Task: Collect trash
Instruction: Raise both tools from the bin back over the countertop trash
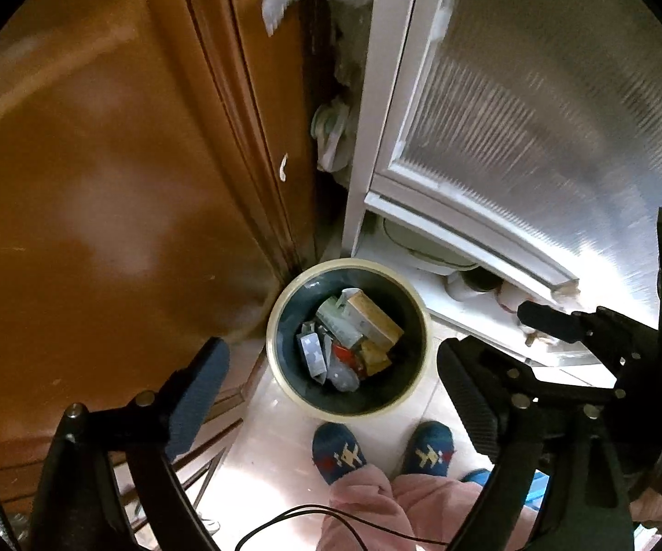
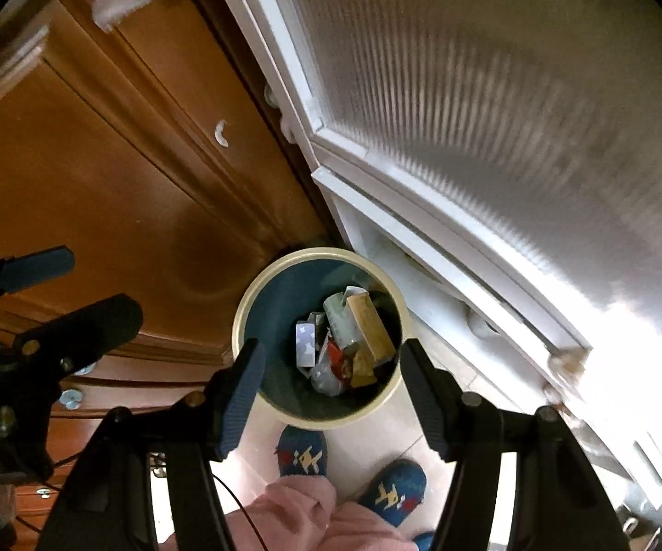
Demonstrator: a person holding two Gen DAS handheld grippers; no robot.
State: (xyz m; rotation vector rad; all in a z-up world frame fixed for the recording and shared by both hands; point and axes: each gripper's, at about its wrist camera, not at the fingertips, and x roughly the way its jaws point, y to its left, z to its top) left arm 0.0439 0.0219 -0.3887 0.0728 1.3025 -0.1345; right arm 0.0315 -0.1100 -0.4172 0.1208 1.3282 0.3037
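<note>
Both claws hang spread and empty above the round waste bin (image 1: 348, 395), the left gripper (image 1: 331, 395) and the right gripper (image 2: 331, 395) alike, so the drop-off step looks finished. The trash (image 2: 345, 344), cartons and wrappers, lies inside the bin, in the corner between the wooden cabinet (image 1: 101, 183) and the white ribbed-glass door (image 1: 537, 115). The next move is probably to fetch more litter; no label is legible.

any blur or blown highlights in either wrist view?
Left wrist: glass door smeared by motion blur, floor by the slippers glary; bin fairly sharp. Right wrist: door blurrier, lower right blown to white; bin contents readable, fisheye bends cabinet edges.
</note>
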